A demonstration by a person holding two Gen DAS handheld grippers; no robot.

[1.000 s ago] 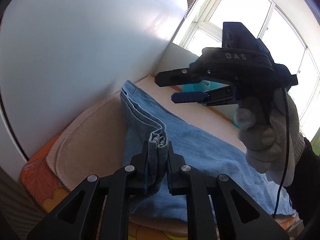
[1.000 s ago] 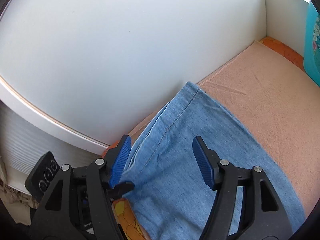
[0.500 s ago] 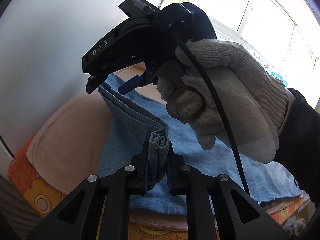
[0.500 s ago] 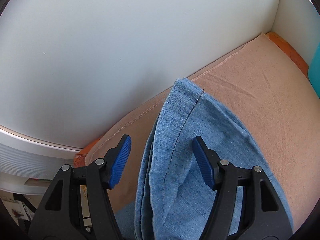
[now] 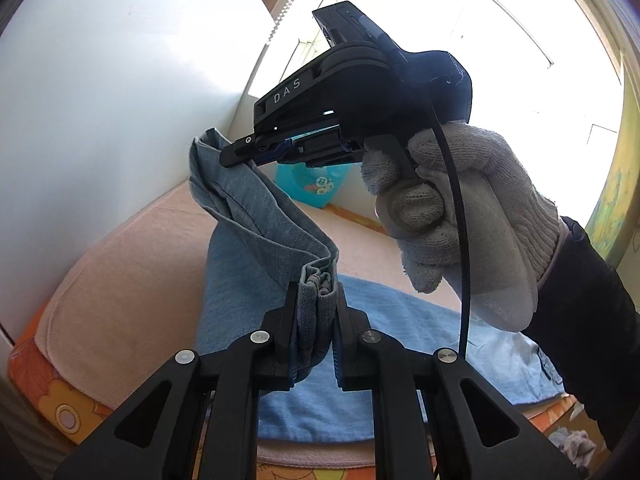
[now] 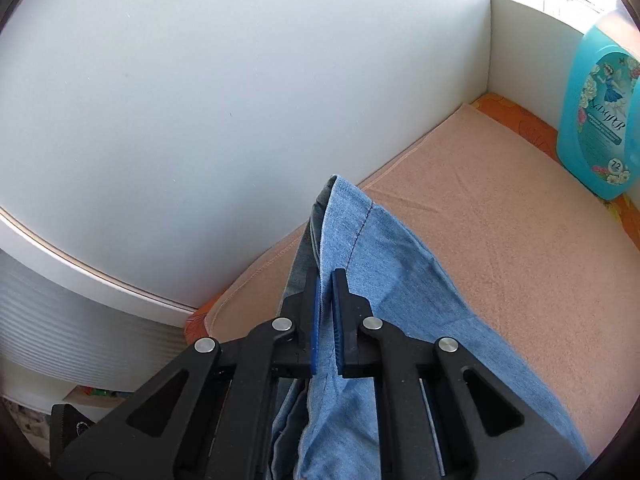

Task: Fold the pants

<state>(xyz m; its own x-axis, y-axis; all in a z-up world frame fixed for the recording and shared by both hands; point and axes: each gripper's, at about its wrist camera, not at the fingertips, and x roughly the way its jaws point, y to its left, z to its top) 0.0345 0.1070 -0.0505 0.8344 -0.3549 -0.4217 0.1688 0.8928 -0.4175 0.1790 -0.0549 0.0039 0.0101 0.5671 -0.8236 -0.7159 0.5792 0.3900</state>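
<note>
Light blue denim pants (image 5: 256, 240) lie on a peach towel (image 5: 132, 280), with one end lifted off it. My left gripper (image 5: 316, 300) is shut on a bunched hem of the pants. My right gripper (image 6: 325, 304) is shut on the other corner of the same end of the pants (image 6: 384, 256). In the left wrist view the right gripper (image 5: 240, 152), held by a gloved hand (image 5: 460, 216), pinches the cloth higher up near the white wall. The hem hangs stretched between the two grippers.
A white wall panel (image 6: 200, 100) runs along the far side of the towel (image 6: 500, 248). A turquoise detergent bottle (image 6: 600, 108) stands at the corner by the window. An orange patterned cover (image 5: 52, 396) shows under the towel's edge.
My right gripper has closed on the pants' edge and lifted it. The left gripper still holds the hem and has risen with it.
</note>
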